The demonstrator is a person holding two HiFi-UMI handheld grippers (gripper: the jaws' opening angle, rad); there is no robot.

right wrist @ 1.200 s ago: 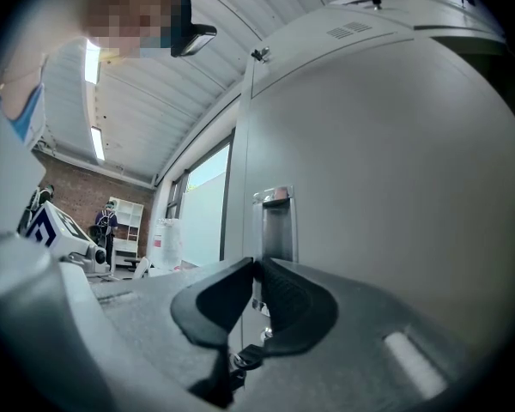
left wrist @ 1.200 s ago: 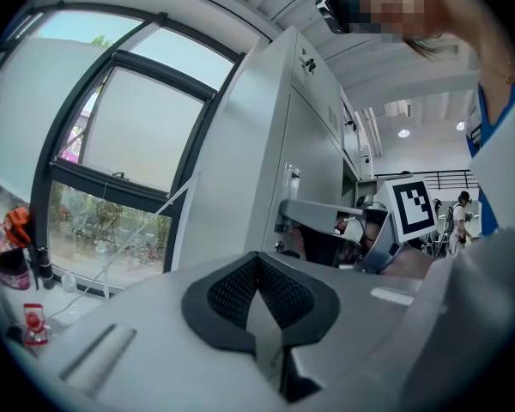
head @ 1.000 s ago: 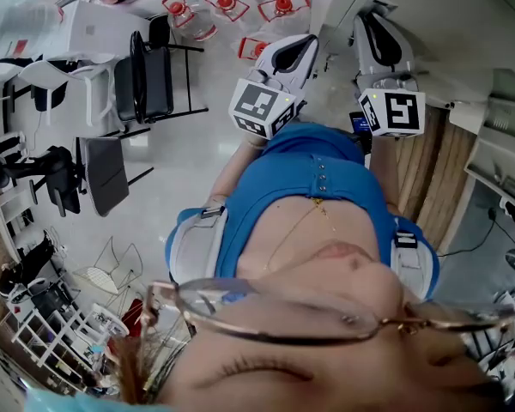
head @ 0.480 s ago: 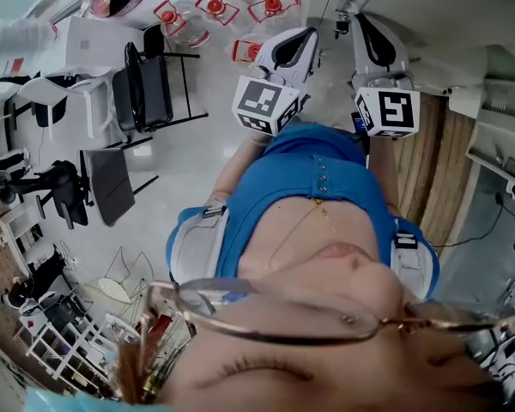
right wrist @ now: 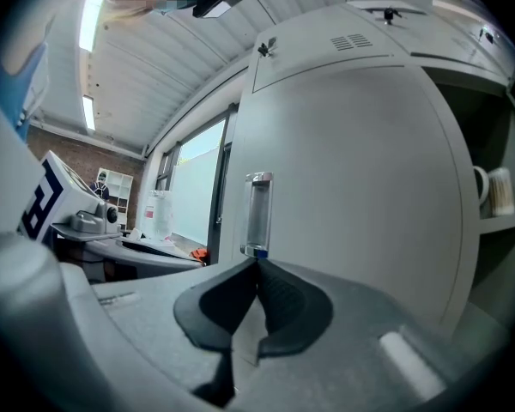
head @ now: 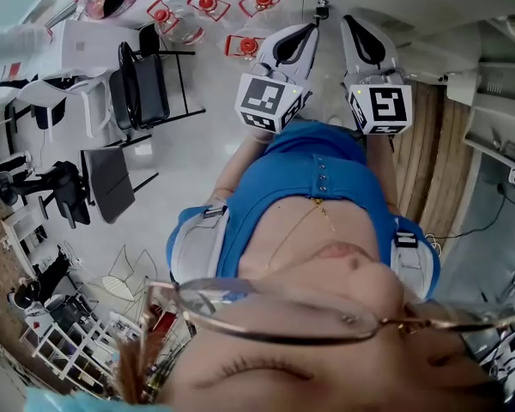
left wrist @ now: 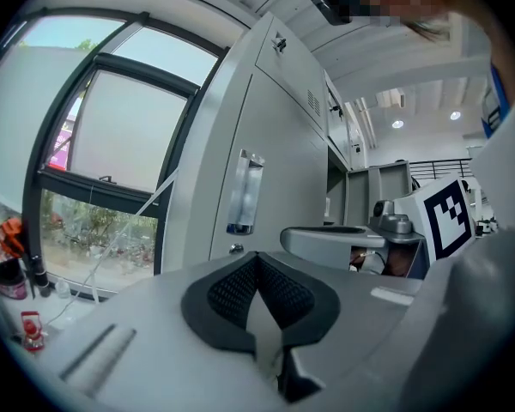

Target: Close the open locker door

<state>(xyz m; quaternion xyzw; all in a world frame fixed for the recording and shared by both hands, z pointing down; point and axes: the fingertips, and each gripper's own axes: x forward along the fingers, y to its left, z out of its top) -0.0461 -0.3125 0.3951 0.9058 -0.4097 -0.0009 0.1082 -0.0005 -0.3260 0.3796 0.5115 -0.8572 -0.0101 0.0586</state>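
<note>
In the right gripper view a grey locker door (right wrist: 352, 187) with an upright chrome handle (right wrist: 257, 215) fills the picture. It stands ahead of my right gripper (right wrist: 257, 261), whose jaws are shut with nothing between them and whose tips point just below the handle. Beside the door an open compartment (right wrist: 498, 230) holds a mug (right wrist: 491, 190). The left gripper view shows the same kind of door (left wrist: 275, 170) and handle (left wrist: 245, 192) ahead of my left gripper (left wrist: 257, 256), also shut and empty. The head view has both grippers side by side, left (head: 312, 27) and right (head: 348, 20), held out in front.
Further lockers with open doors (left wrist: 360, 197) stand in a row to the right in the left gripper view. A window (left wrist: 94, 144) is left of the lockers. In the head view, chairs (head: 150, 80), a white table (head: 86, 45) and a wooden panel (head: 429, 161) surround the person.
In the head view both grippers have moved a little up and forward, and the right one has drifted left towards the other.
</note>
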